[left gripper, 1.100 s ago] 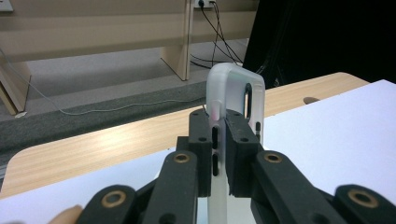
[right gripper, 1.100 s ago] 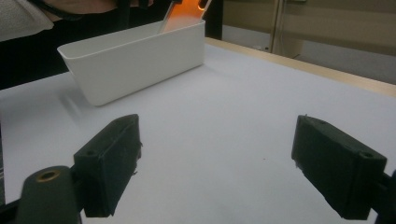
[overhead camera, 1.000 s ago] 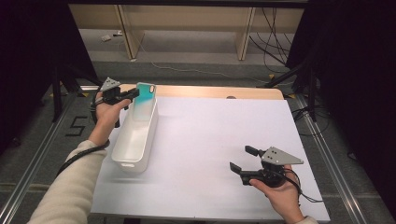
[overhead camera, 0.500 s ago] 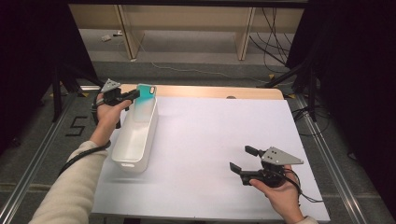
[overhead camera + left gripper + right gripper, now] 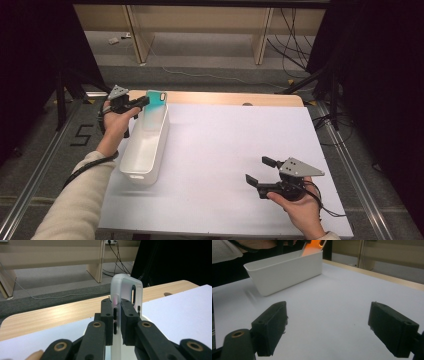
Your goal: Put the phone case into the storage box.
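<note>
A phone case (image 5: pixel 156 102), teal in the high view and pale and translucent along its edge (image 5: pixel 126 287) in the left gripper view, stands upright over the far end of a long white bin (image 5: pixel 145 150). My left gripper (image 5: pixel 141 102) is shut on its side edge, the pads (image 5: pixel 107 315) pinching it just below the camera cut-out. My right gripper (image 5: pixel 256 169) rests low over the white sheet at the near right, open with nothing between its jaws (image 5: pixel 328 327). From there the bin (image 5: pixel 287 272) and the case (image 5: pixel 312 248), glowing orange, show far off.
A white sheet (image 5: pixel 225 140) covers most of the wooden table (image 5: pixel 225 97). The bin lies lengthwise along the sheet's left edge. Wooden shelf legs (image 5: pixel 262 35) and cables stand on the floor beyond the table. Metal rails run along both sides.
</note>
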### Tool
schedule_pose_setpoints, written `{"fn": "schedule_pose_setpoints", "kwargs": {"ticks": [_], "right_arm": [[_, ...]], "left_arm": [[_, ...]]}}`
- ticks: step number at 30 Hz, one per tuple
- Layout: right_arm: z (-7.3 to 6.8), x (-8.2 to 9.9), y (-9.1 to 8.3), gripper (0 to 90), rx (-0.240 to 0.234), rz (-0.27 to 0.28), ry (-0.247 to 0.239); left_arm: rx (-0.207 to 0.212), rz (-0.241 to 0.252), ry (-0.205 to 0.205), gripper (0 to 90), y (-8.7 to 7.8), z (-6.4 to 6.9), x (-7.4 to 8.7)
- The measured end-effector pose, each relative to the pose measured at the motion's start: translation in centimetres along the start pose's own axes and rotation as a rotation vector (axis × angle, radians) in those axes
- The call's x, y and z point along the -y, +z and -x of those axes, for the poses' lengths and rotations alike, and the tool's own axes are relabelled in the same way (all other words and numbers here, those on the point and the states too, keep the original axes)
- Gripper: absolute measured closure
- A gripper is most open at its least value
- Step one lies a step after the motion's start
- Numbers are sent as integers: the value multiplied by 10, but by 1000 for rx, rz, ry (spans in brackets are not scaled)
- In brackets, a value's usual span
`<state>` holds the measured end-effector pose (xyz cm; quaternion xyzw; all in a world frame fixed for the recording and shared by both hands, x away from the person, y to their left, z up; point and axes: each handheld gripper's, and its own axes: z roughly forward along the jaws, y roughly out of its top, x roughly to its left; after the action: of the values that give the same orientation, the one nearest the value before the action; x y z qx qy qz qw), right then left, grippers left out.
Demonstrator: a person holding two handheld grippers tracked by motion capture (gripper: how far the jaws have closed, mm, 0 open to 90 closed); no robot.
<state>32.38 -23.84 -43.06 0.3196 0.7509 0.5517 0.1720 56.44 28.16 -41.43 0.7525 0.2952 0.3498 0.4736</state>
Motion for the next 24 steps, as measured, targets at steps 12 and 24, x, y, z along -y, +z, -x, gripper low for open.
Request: {"fn": "schedule_pose_setpoints", "kwargs": {"ticks": [12, 24], "right_arm": [[0, -1, -2, 169, 14, -33, -12], [0, 1, 1, 169, 1, -2, -9]], "left_arm": [[-3, -22, 11, 811, -1, -1, 1], [-5, -43, 24, 801, 1, -1, 3]]}}
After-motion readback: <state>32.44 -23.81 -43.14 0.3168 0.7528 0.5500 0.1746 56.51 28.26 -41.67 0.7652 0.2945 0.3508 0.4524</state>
